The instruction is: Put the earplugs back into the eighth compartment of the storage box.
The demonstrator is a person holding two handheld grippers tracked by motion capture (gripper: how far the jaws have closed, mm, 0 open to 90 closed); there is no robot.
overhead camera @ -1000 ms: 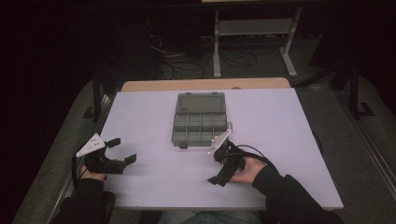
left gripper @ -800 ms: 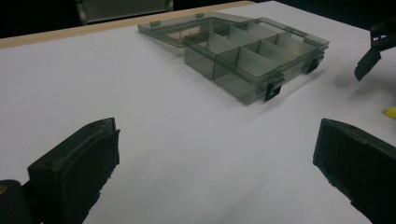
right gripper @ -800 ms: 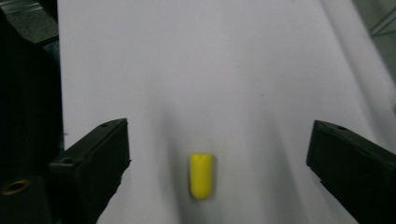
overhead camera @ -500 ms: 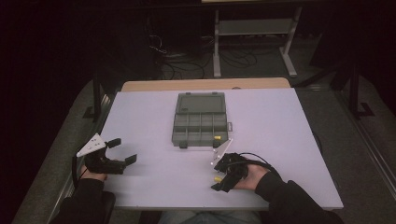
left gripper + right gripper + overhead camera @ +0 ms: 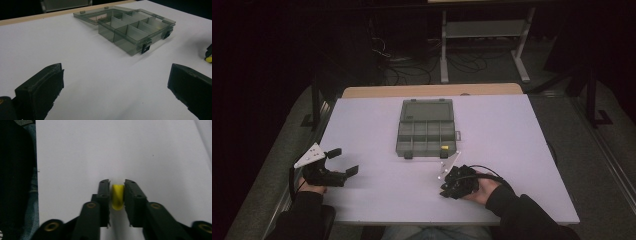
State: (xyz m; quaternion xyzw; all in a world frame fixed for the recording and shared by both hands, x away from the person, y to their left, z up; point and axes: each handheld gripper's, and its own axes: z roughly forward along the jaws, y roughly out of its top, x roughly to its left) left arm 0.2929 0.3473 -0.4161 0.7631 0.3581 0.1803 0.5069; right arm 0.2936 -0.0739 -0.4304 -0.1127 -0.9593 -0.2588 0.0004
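White worktop [image 5: 512,150] carries a smoky clear plastic organiser box [image 5: 427,131], lid thrown back, its compartments looking bare. The left claw [image 5: 343,161] rests near the front left edge, jaws wide apart on nothing. The right claw [image 5: 117,195] has just been closing and now pinches a small yellow piece [image 5: 117,196] just in front of the box. The pick-up seems made; next likely comes a lift and carry over a compartment.
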